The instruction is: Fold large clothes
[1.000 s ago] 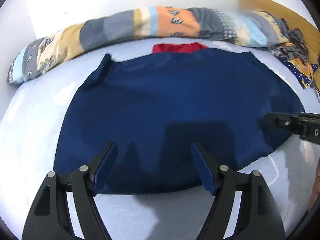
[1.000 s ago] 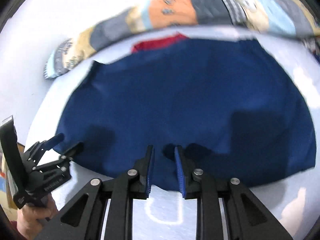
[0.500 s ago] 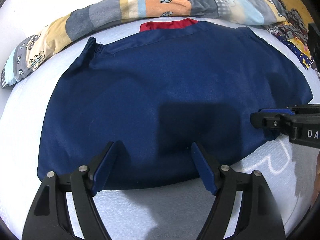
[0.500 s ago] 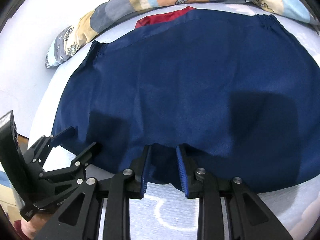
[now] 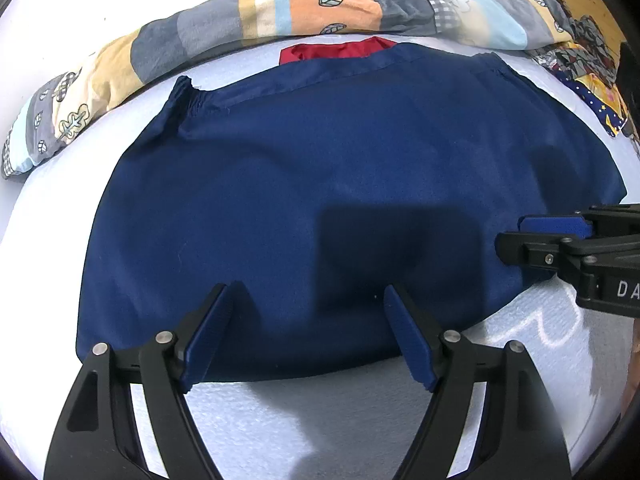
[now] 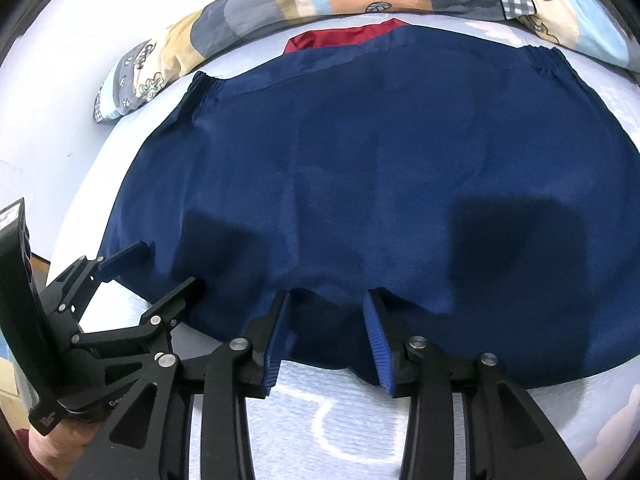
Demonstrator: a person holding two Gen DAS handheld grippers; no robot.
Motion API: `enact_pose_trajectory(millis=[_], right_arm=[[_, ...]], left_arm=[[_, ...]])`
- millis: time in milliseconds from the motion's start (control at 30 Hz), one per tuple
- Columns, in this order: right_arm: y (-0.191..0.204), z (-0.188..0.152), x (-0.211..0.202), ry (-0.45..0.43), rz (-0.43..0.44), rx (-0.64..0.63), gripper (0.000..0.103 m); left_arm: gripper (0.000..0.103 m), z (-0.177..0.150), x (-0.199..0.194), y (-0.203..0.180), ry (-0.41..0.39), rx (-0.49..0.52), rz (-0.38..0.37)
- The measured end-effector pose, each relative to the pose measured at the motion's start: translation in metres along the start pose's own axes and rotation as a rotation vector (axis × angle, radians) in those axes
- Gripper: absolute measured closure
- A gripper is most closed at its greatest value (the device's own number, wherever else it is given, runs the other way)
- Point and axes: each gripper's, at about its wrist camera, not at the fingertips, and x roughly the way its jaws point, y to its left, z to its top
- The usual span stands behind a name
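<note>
Left view: the left gripper (image 5: 308,334) hangs wide apart over the near hem of the blue garment (image 5: 340,184), spread flat on the bed (image 5: 360,432) — nothing held.

Right view: the right gripper (image 6: 326,340) is opening, hem between its pads but loose — looks like a re-grab before folding, so both need to pinch that edge.

Two wrist views — close, angled down, sharing blue garment (image 5: 340,184)
</note>
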Motion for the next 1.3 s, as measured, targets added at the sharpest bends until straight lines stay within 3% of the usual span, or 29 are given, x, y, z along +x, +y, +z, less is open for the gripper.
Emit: enact_pose_trajectory(millis=[300,400,467,600,667,733,800,867,900,967,1033,1100,1167,1267,1300], right_arm=[[0.011,0.005,-0.018,-0.076,0.032,-0.042,0.062],[0.011,0.005,-0.014,-0.062,0.027,-0.044,0.062],[0.009,0.003,-0.002,-0.009,-0.004,-0.048,0.062],[0.002,0.006,-0.002,-0.006,0.029,-0.013,0.060],[-0.002,0.010,-0.011,-0.041,0.055,-0.002,0.062],[-0.011,0.017,-0.023,-0.092,0.027,0.008,0.062],[-0.028,0.025,-0.031,-0.117,-0.013,0.054,0.059],[-0.055,0.028,-0.022,-0.061,-0.038,0.145,0.059],[-0.070,0.026,-0.011,-0.009,-0.025,0.202,0.060],[-0.083,0.025,-0.011,-0.021,0.042,0.272,0.060],[-0.087,0.030,-0.024,-0.038,0.057,0.297,0.061],[-0.089,0.035,-0.040,-0.101,0.033,0.282,0.061],[-0.099,0.039,-0.053,-0.131,-0.058,0.278,0.059],[-0.131,0.032,-0.041,-0.040,-0.087,0.382,0.059],[-0.143,0.028,-0.039,-0.033,-0.035,0.435,0.061]], left_arm=[[0.025,0.002,-0.008,-0.001,-0.035,0.014,0.030],[0.025,0.002,-0.008,0.004,-0.043,-0.002,0.043],[0.023,0.002,0.000,0.010,-0.008,-0.029,0.041],[0.019,0.003,0.003,0.025,0.014,-0.103,0.000],[0.019,0.005,-0.004,0.038,-0.019,-0.149,0.005],[0.019,0.005,-0.008,0.058,-0.031,-0.225,0.016],[0.019,0.001,-0.001,0.080,0.013,-0.302,0.052],[0.017,-0.005,0.014,0.091,0.080,-0.325,0.044],[0.017,-0.005,0.014,0.092,0.077,-0.325,0.037],[0.017,-0.002,0.009,0.093,0.069,-0.329,0.036],[0.017,0.001,0.002,0.099,0.030,-0.350,0.016],[0.017,-0.001,0.004,0.107,0.041,-0.359,0.054],[0.015,-0.006,0.014,0.116,0.088,-0.375,0.082],[0.012,-0.004,0.015,0.125,0.104,-0.415,0.050],[0.012,-0.002,0.012,0.128,0.094,-0.431,0.031]])
